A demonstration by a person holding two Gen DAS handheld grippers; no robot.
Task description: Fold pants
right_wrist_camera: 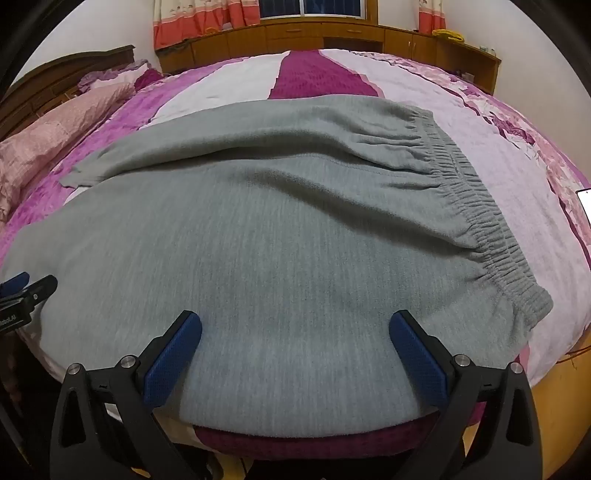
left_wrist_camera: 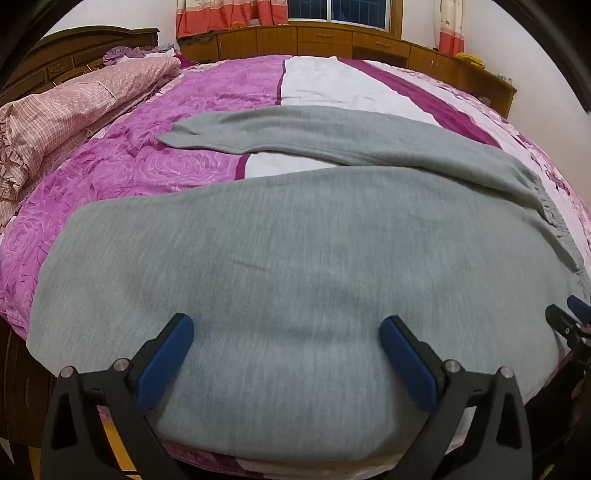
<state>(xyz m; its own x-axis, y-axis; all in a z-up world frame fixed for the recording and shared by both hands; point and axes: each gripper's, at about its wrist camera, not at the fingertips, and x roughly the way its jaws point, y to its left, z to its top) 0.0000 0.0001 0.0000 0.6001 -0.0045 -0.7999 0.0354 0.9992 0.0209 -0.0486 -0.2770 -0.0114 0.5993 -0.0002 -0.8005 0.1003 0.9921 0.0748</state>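
Grey fleece pants (left_wrist_camera: pixel 295 240) lie spread flat on the bed, legs apart, the near leg along the bed's front edge. The elastic waistband (right_wrist_camera: pixel 491 229) is at the right, the far leg's cuff (left_wrist_camera: pixel 177 134) at the left. My left gripper (left_wrist_camera: pixel 286 339) is open over the near leg's edge, with blue pads (left_wrist_camera: pixel 166 362) on either side of the cloth. My right gripper (right_wrist_camera: pixel 295 336) is open over the near edge close to the waistband; it also shows at the right edge of the left wrist view (left_wrist_camera: pixel 570 317).
The bed has a purple, white and magenta quilt (left_wrist_camera: pixel 147 166). A pink folded blanket (left_wrist_camera: pixel 55 122) lies at the left by the headboard. Wooden cabinets (right_wrist_camera: pixel 332 33) and curtains stand behind. A white object (right_wrist_camera: pixel 585 201) lies at the far right.
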